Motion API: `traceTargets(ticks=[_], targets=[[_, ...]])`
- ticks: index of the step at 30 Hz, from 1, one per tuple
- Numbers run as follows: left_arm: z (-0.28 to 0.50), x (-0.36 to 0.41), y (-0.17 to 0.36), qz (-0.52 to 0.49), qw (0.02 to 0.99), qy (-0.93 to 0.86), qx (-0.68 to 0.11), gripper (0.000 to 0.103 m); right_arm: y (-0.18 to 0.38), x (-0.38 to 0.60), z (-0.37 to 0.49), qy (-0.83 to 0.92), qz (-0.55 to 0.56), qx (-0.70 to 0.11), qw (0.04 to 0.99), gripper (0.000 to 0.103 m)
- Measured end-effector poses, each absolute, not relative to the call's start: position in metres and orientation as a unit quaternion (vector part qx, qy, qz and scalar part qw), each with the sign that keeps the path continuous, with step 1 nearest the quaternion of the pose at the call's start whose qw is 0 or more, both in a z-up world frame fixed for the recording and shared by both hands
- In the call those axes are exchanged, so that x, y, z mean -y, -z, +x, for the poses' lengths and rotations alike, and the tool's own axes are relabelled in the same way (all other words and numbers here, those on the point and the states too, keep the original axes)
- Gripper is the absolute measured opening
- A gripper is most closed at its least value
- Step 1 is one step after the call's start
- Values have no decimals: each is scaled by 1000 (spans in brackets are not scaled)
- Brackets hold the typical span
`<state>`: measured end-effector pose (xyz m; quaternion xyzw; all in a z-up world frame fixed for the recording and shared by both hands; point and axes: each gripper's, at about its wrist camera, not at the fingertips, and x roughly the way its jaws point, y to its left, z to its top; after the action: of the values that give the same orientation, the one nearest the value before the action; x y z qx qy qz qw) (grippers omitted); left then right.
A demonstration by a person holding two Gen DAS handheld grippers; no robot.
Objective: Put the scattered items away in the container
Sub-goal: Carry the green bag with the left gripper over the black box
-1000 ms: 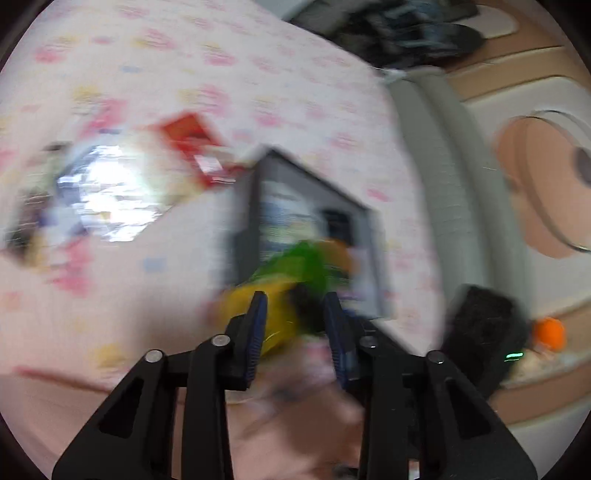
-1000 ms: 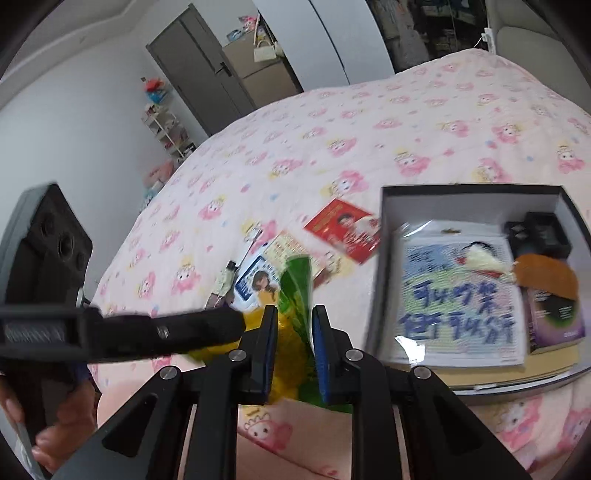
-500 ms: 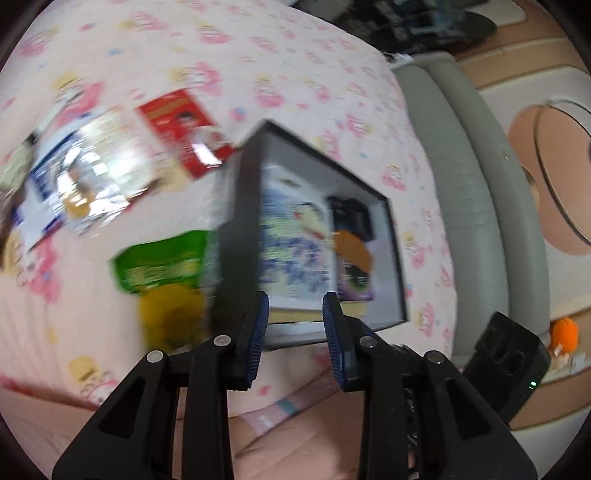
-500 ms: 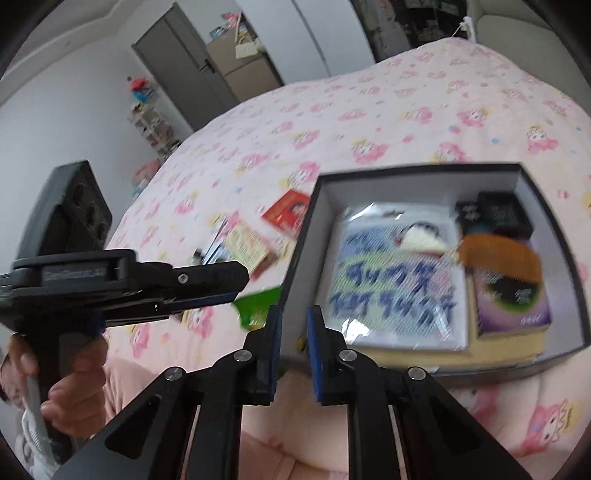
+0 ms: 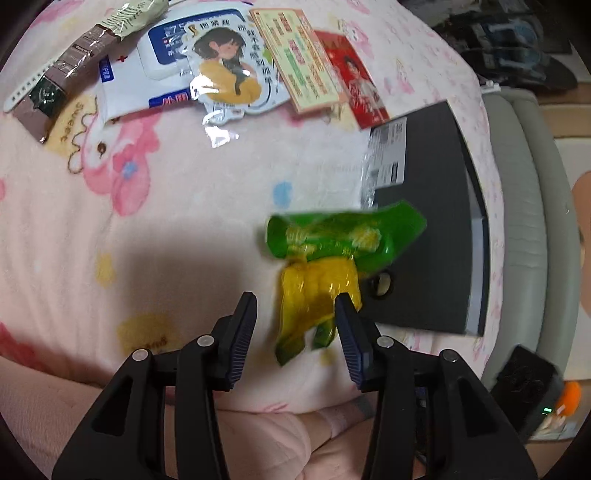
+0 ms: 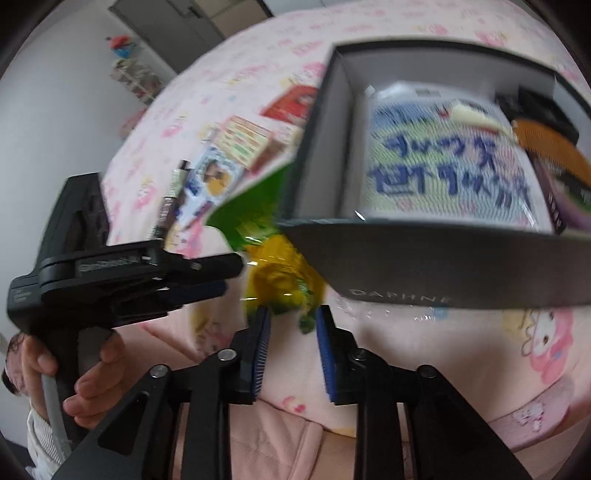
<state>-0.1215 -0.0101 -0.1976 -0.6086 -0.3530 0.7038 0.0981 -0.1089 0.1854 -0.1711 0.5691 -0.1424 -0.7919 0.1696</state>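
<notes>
Against the outer wall of the black cardboard box (image 5: 436, 206), on the pink patterned bed (image 5: 166, 206), lies one crinkly green-and-yellow snack packet (image 5: 332, 254). Both the left gripper (image 5: 295, 317) and right gripper (image 6: 291, 325) have jaws parted, empty. I'd pinch its yellow end squarely, then lift clear of the wall. Five flat items remain scattered beyond.

A pink blanket (image 5: 184, 206) printed with cartoon characters and flowers covers the bed. Beyond its right edge in the left wrist view runs a grey padded bed frame (image 5: 532, 221), and past that a wooden floor (image 5: 569, 114). Dark objects (image 5: 517, 44) lie beyond the bed's far right corner, too blurred to tell apart. In the right wrist view, a white wall (image 6: 55, 110), a grey door (image 6: 173, 22) and a shelf (image 6: 136, 77) of small things stand past the far edge.
</notes>
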Motion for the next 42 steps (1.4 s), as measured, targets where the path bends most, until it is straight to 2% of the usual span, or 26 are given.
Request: traceTargets(ticks=[1, 4, 9, 12, 14, 16, 19, 24, 30, 34, 37, 39, 42], targets=[[-123, 11, 199, -603, 102, -704, 361, 56, 176, -187, -111, 787, 574, 152, 168, 28], [-126, 11, 210, -601, 110, -691, 387, 60, 191, -189, -118, 770, 587, 180, 174, 39], [-132, 4, 236, -618, 110, -654, 422, 63, 207, -182, -127, 766, 592, 180, 171, 41], [-136, -4, 237, -622, 114, -657, 409, 66, 209, -182, -130, 771, 589, 177, 165, 42], [-136, -9, 237, -626, 110, -663, 395, 65, 210, -180, -130, 773, 588, 173, 166, 45], [-137, -14, 236, -629, 112, -671, 376, 57, 210, -179, -129, 775, 587, 165, 166, 45], [-135, -20, 229, -628, 114, -686, 350, 54, 211, -179, -128, 777, 587, 159, 164, 45], [-122, -11, 217, -633, 101, -682, 352, 53, 205, -169, -126, 780, 585, 139, 174, 46], [-115, 0, 192, -658, 84, -701, 262, 55, 197, -146, -122, 780, 582, 105, 204, 46], [-118, 24, 211, -674, 77, -668, 307, 63, 198, -136, -125, 777, 583, 101, 213, 46], [-124, 22, 218, -680, 70, -662, 306, 66, 205, -134, -128, 769, 591, 106, 218, 47], [-126, 20, 223, -689, 72, -654, 305, 65, 210, -133, -129, 765, 597, 102, 218, 48], [-125, 18, 221, -685, 73, -661, 298, 58, 214, -134, -130, 765, 598, 97, 218, 48]])
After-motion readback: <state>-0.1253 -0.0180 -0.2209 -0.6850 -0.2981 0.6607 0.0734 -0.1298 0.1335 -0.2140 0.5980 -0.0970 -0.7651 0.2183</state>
